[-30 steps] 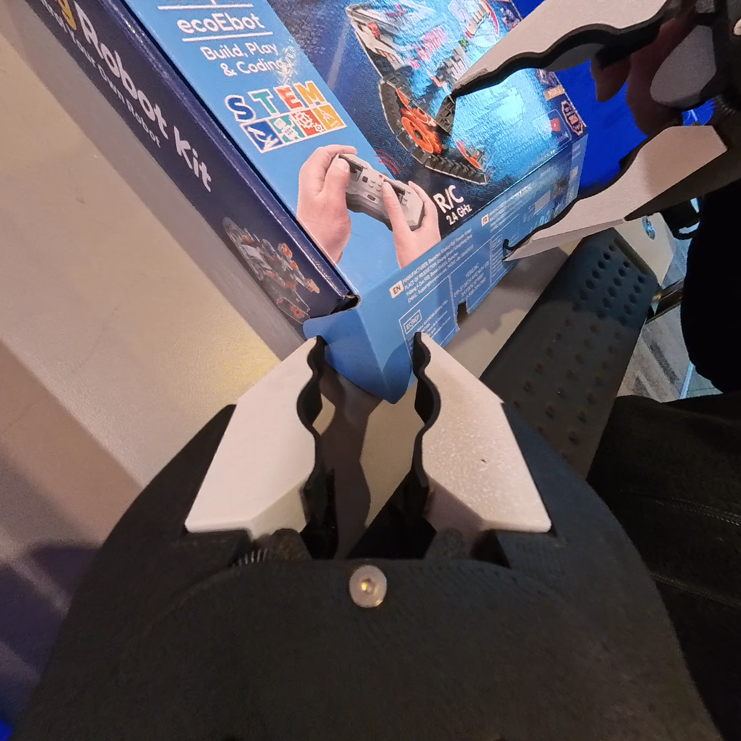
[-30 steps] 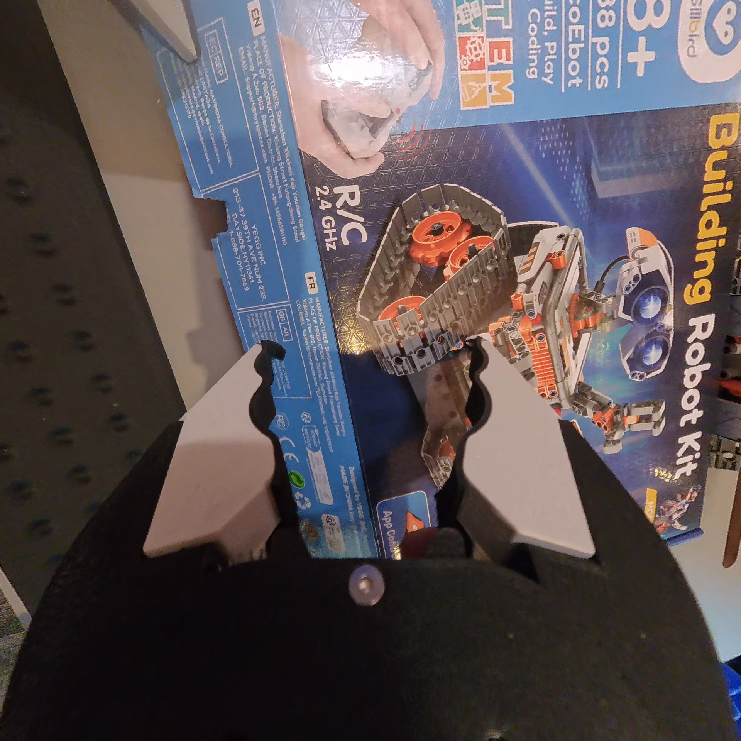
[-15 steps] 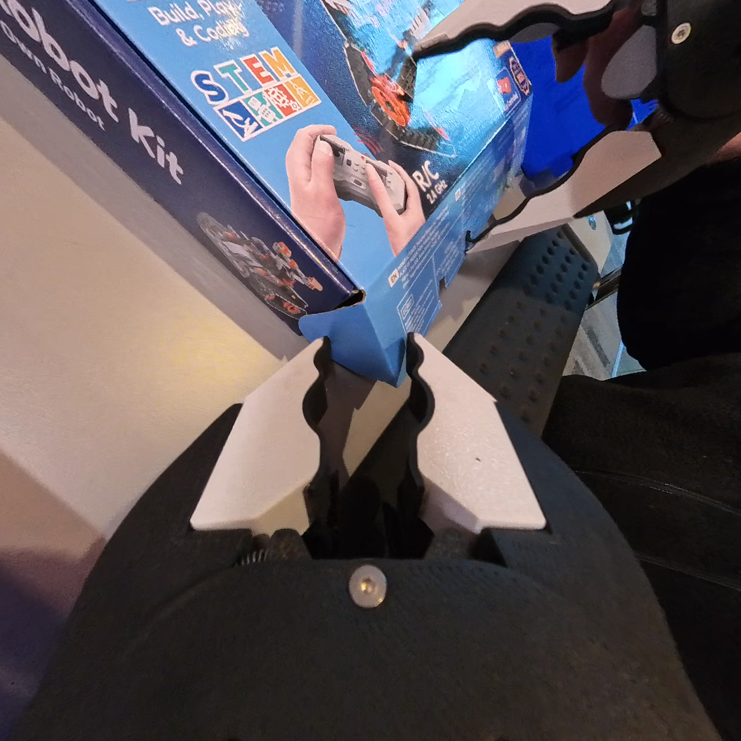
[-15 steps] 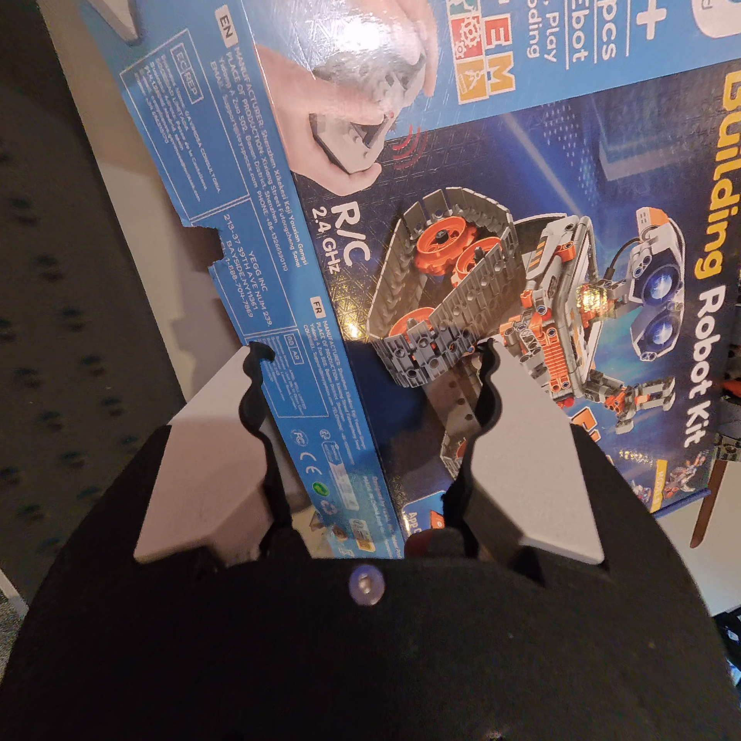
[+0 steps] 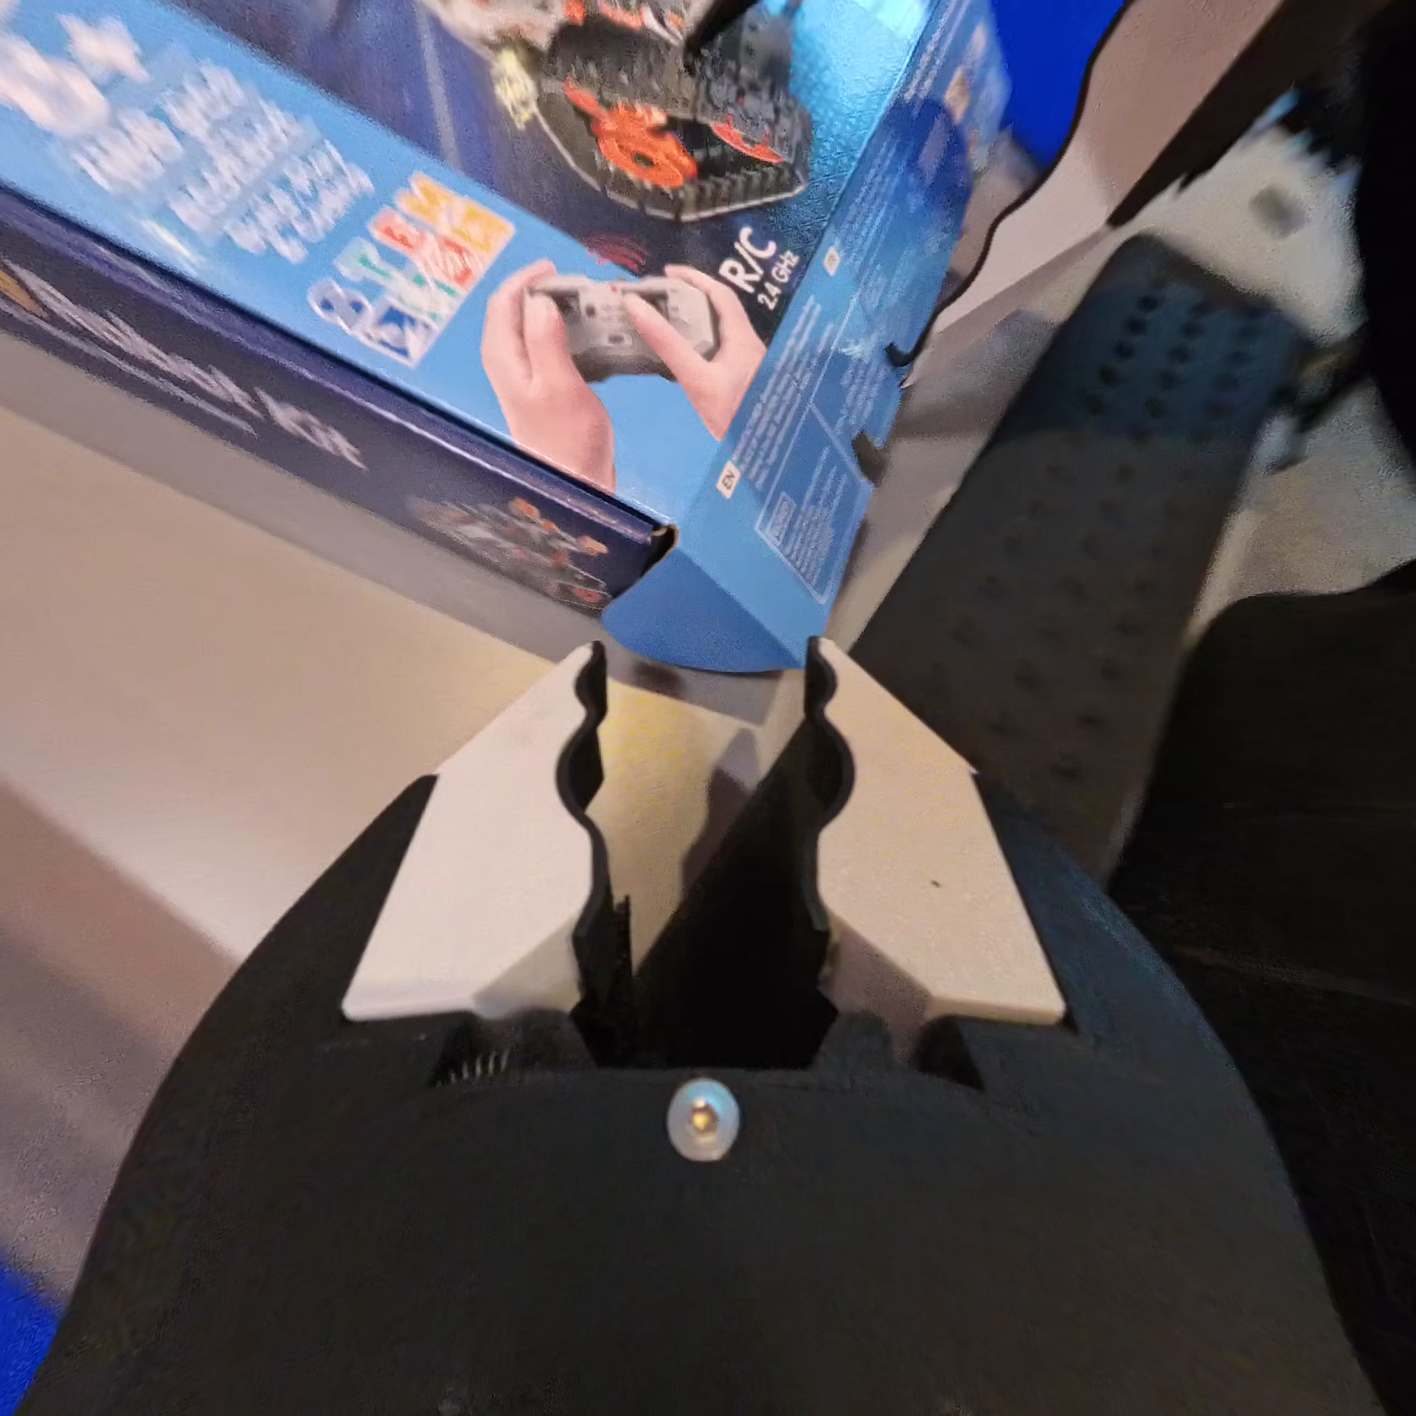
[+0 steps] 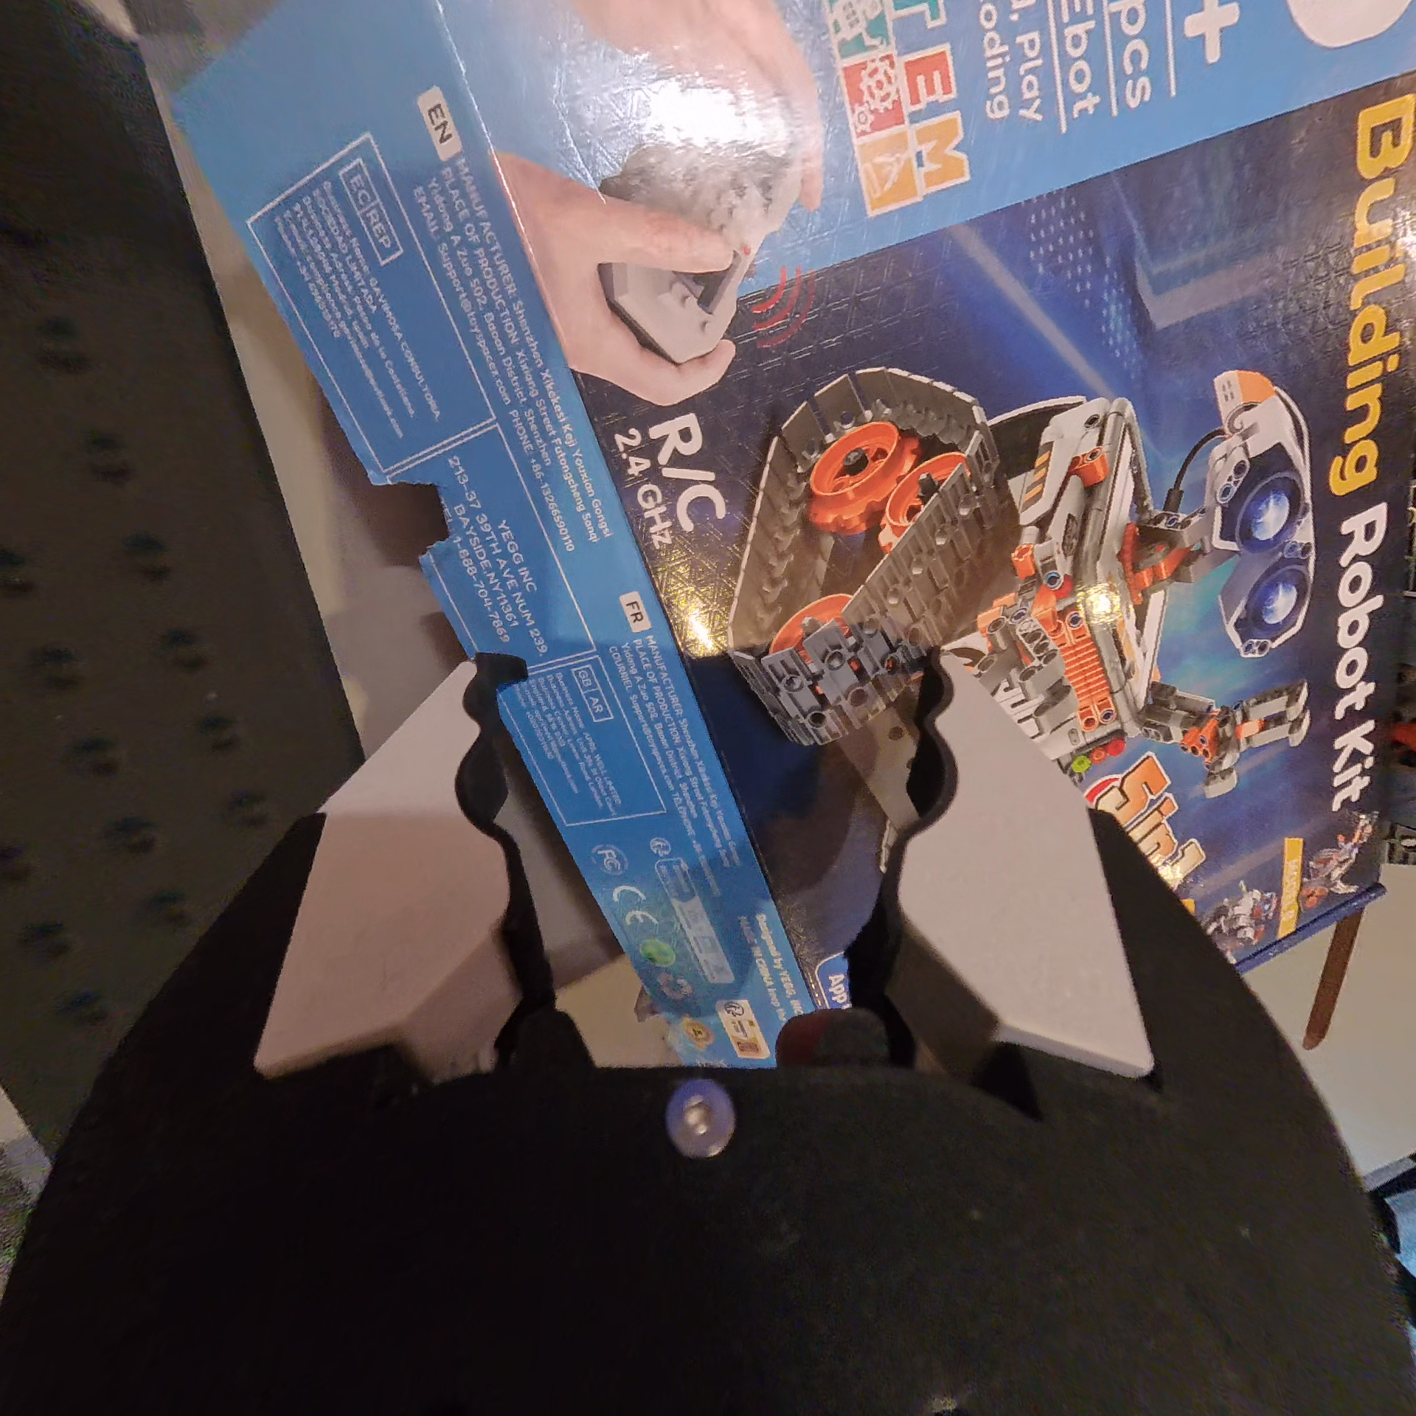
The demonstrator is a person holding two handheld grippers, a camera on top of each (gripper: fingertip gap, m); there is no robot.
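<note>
- Left wrist view: the left gripper (image 5: 701, 659) gapes just below the blue box's (image 5: 536, 253) lifted corner flap, having let go of it.
- The right gripper (image 6: 709, 674), wide, straddles the box's (image 6: 881, 322) side edge above the bench (image 5: 191, 689) edge.

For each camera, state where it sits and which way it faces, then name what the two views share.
Left wrist view: on the left gripper, facing the blue toy box corner; fingers apart just short of it; the right gripper shows beyond, a dark chair beside.
Right wrist view: on the right gripper, looking down on the box's top, fingers straddling its side edge.
Shared: the box, chair and pale table.
</note>
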